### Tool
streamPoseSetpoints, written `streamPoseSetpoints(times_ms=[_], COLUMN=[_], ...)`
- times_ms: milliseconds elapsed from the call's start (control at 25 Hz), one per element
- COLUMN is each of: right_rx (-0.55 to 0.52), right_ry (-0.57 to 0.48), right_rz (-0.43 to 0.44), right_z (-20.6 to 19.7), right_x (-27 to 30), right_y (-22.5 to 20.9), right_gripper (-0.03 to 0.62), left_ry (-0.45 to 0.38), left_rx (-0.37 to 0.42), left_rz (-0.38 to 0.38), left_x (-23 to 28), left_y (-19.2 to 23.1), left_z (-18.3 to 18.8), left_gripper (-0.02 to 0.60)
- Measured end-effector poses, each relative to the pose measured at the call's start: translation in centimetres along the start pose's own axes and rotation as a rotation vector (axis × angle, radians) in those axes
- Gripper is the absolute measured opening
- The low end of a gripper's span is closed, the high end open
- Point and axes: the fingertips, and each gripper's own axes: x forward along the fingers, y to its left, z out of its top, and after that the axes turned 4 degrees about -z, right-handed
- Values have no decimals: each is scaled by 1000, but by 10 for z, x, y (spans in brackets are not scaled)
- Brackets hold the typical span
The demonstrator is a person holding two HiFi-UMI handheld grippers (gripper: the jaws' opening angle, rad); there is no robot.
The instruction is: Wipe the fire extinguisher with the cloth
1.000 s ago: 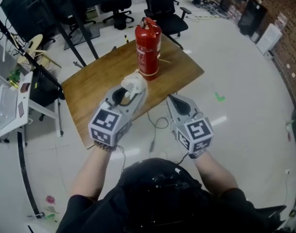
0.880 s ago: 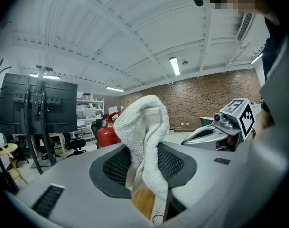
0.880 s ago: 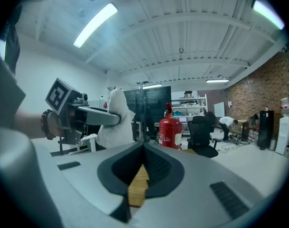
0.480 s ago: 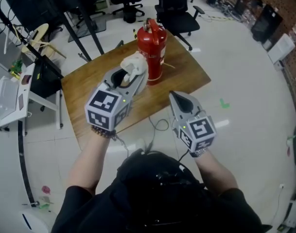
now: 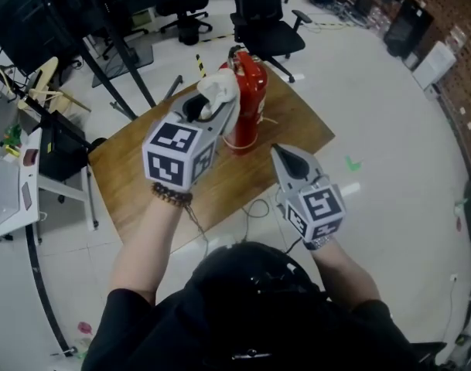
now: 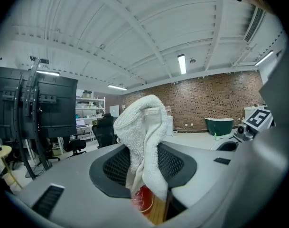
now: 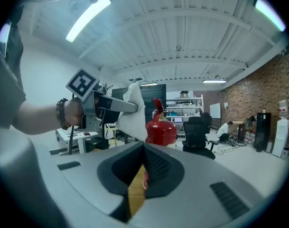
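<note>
A red fire extinguisher (image 5: 250,103) stands upright on the wooden table (image 5: 142,168), near its far edge. My left gripper (image 5: 220,105) is shut on a white cloth (image 5: 218,90) and holds it up beside the extinguisher's upper left side. In the left gripper view the cloth (image 6: 143,141) bulges out of the jaws and the extinguisher (image 6: 143,199) shows just below it. My right gripper (image 5: 284,154) is shut with nothing in it, over the table's right front part. From the right gripper view, the extinguisher (image 7: 161,129) rises ahead of my right gripper (image 7: 143,161), with the cloth (image 7: 134,112) to its left.
Black office chairs (image 5: 260,14) stand behind the table. A dark screen on a black stand (image 5: 104,29) is at the far left, with a white desk (image 5: 7,188) nearer. A thin cable (image 5: 254,207) loops over the table's front edge.
My left gripper has risen and gone forward with the cloth, from the extinguisher's base to its upper part. The right gripper has come a little forward, still shut.
</note>
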Motion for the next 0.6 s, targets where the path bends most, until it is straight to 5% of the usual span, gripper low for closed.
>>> streamPoseSetpoints(times_ms=[320, 600], right_rx=[7, -3], right_ry=[15, 28], right_rz=[-61, 14], right_z=[-2, 0], right_x=[15, 26], right_y=[-15, -23], right_gripper=[18, 18], left_ry=[44, 91], left_rx=[-3, 11], left_rz=[-41, 17], left_x=[39, 53], left_y=[17, 23], left_z=[0, -3], left_gripper=[147, 147])
